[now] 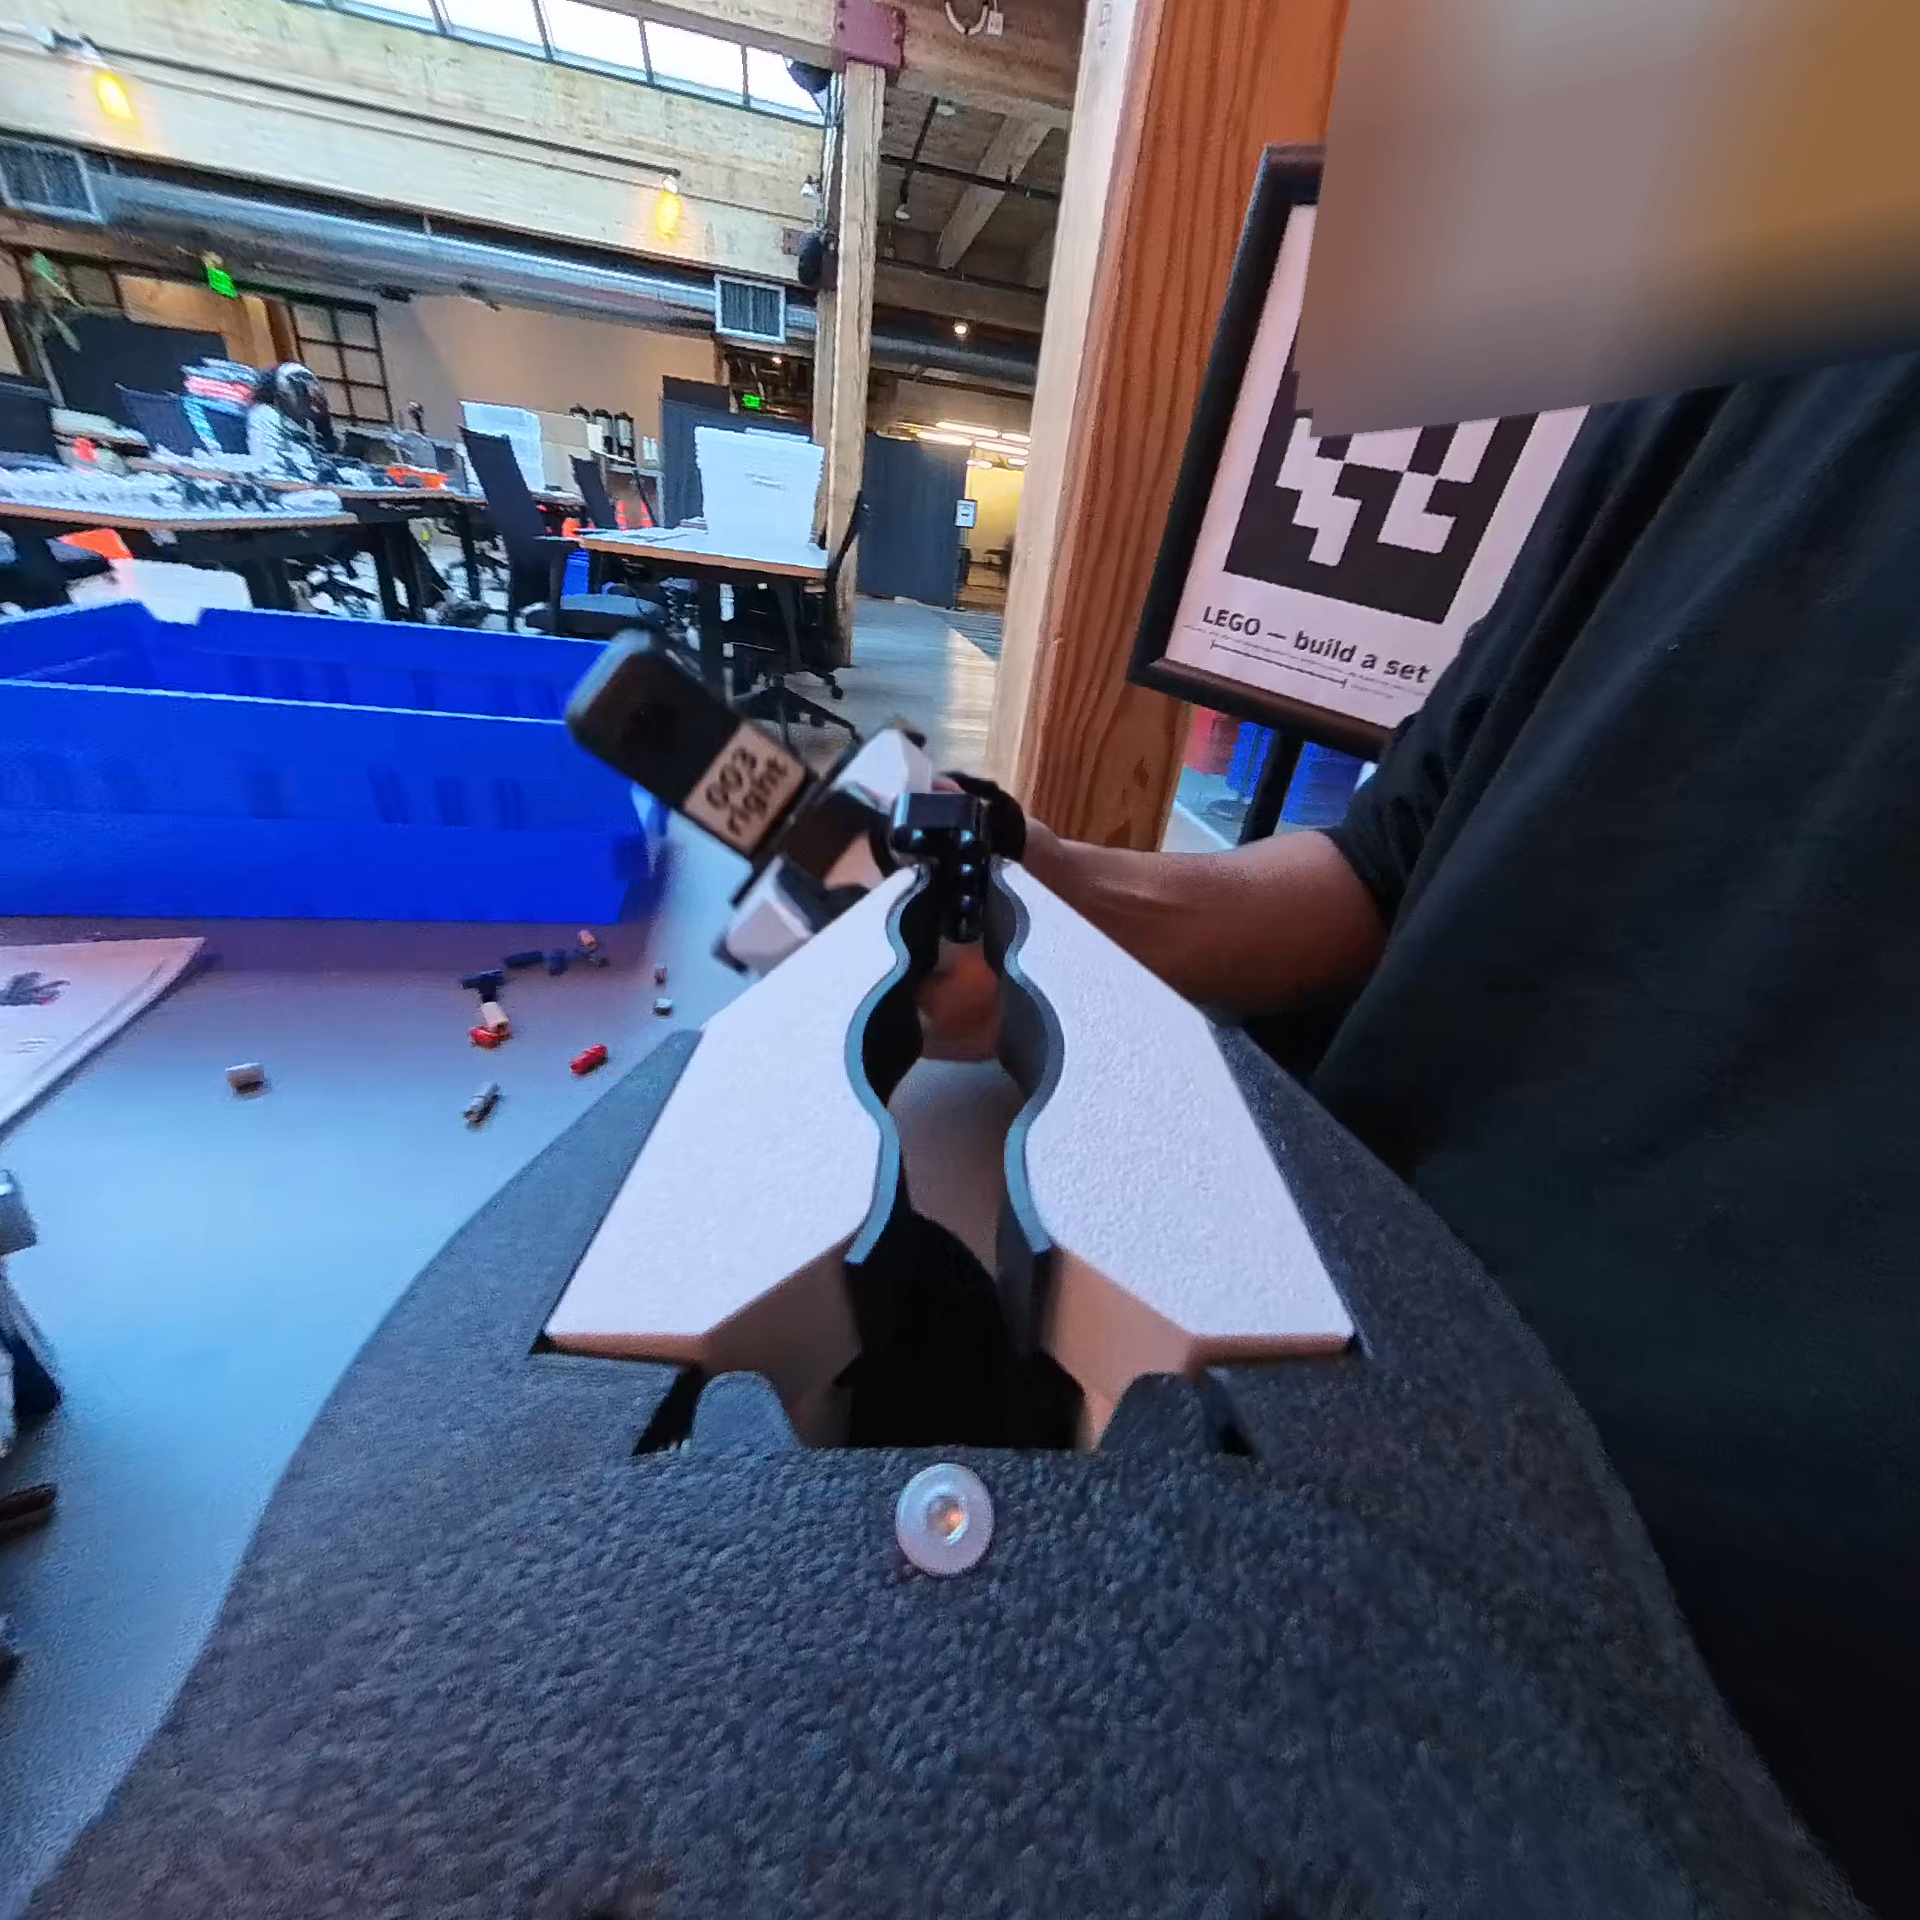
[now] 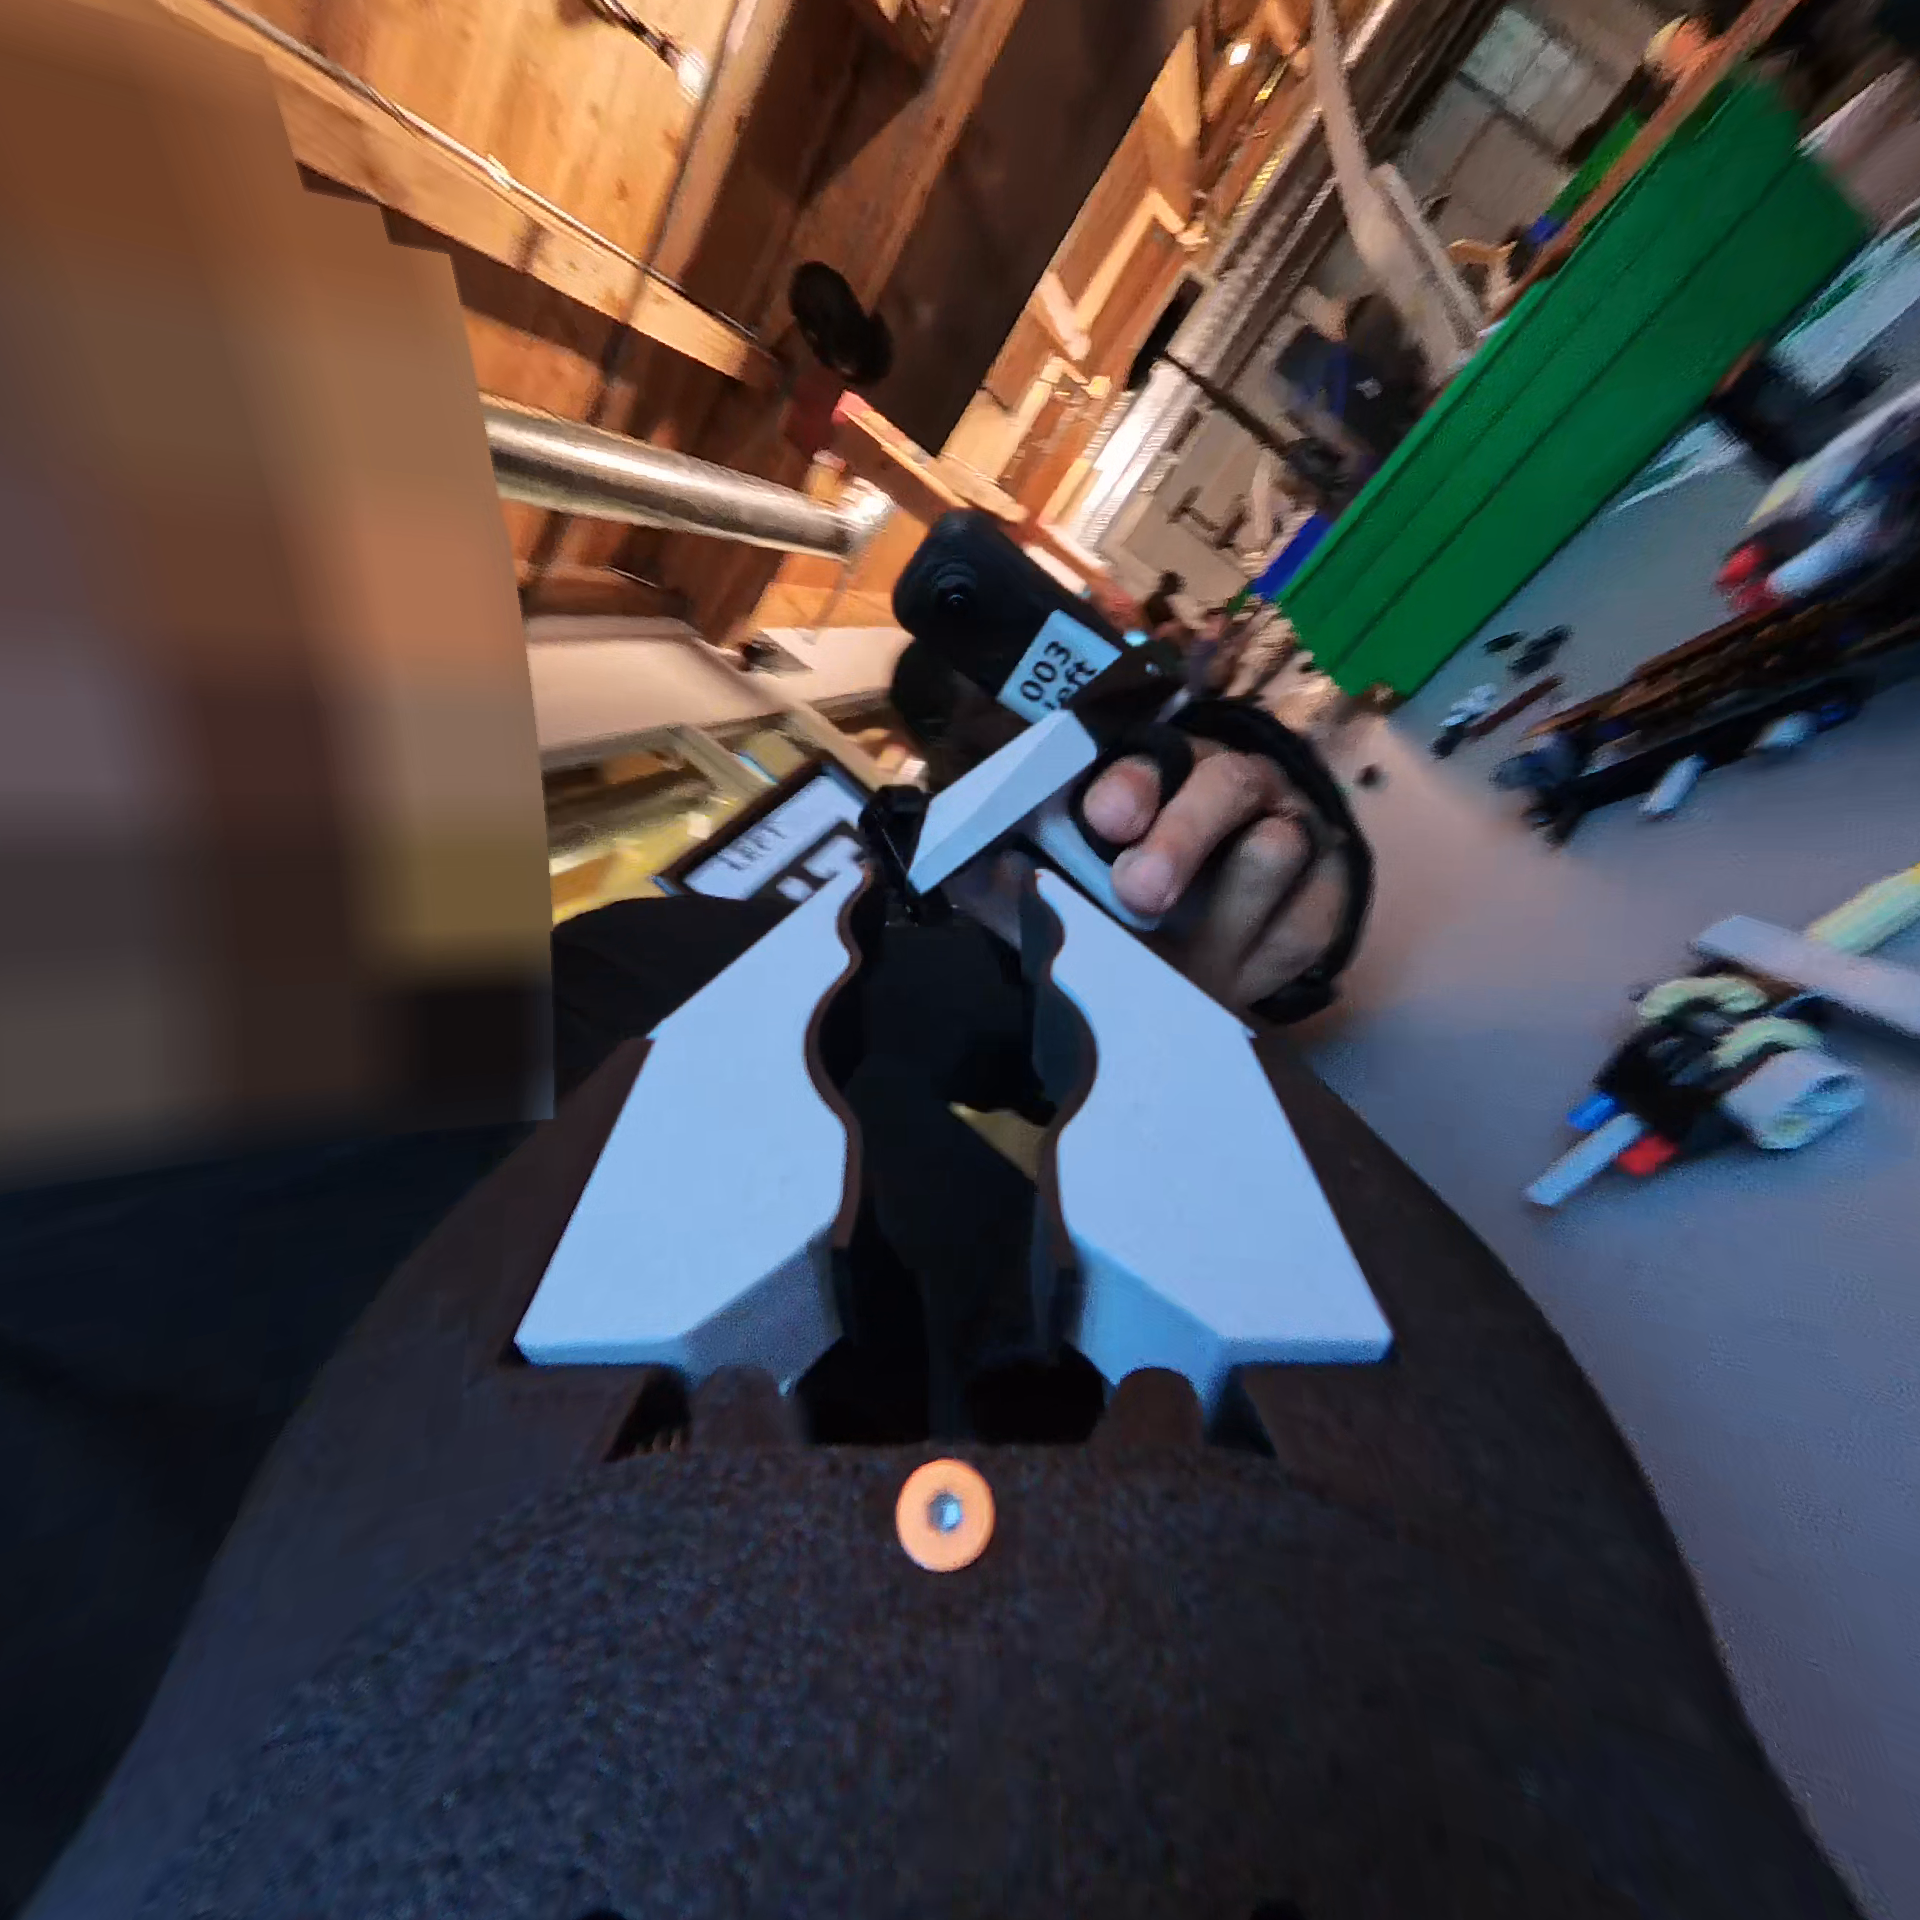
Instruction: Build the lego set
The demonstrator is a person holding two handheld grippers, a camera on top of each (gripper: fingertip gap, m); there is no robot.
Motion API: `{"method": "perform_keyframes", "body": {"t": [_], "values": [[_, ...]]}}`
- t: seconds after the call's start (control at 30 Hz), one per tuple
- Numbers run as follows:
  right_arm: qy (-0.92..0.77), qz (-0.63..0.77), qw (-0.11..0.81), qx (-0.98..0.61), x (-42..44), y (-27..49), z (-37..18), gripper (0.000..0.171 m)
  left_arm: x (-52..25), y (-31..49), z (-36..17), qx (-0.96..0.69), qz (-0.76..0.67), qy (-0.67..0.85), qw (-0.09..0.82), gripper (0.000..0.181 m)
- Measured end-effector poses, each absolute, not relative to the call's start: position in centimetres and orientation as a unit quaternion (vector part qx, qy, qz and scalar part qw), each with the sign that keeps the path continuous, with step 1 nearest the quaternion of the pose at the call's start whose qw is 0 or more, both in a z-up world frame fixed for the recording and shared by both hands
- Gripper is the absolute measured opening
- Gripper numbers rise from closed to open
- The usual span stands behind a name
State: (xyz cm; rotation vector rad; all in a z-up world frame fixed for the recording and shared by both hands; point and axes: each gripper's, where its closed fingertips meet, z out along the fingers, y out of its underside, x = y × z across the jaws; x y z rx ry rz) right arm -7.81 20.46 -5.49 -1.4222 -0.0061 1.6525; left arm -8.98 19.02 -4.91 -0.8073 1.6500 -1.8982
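A small black L-shaped lego piece with round holes [image 1: 940,821] is raised in the air above the grey table [image 1: 260,1247]. In the left wrist view my left gripper [image 1: 956,883] is shut on the piece's lower arm. My right gripper [image 1: 831,847] comes in from the left, close to the piece's upper arm. In the right wrist view the piece [image 2: 883,831] sticks up from the tips of my right gripper [image 2: 951,904], close to its left finger. The left gripper [image 2: 916,883] touches it from the right. I cannot tell whether the right pads press on the piece.
Blue bins [image 1: 312,779] stand at the back of the table. Several small loose pieces [image 1: 488,1023] and a booklet [image 1: 73,1008] lie in front of them. A framed sign [image 1: 1351,520] and a wooden post [image 1: 1122,416] stand behind. More parts [image 2: 1714,1070] lie to the right. My two grippers' fingertips are within a few centimetres of each other.
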Motion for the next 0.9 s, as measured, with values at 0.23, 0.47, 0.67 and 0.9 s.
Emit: {"method": "perform_keyframes", "body": {"t": [0.23,0.47,0.67,0.9], "values": [[-0.198,0.574,0.479,-0.634,-10.0,18.6,-2.9,0.029,-10.7,16.3,-5.0,-0.262,-0.749,0.601,0.097,0.004],[-0.291,0.657,0.411,-0.561,-12.7,17.1,-2.3,0.022,-13.4,14.6,-4.0,-0.21,-0.789,0.573,-0.068,0.005],[-0.322,0.642,0.402,-0.568,-13.9,17.8,-2.9,0.015,-13.3,15.3,-3.9,-0.216,-0.799,0.553,-0.095,0.005],[-0.333,0.635,0.417,-0.559,-13.5,18.0,-2.4,0.007,-13.1,15.6,-3.4,-0.22,-0.808,0.539,-0.092,0.006]]}}
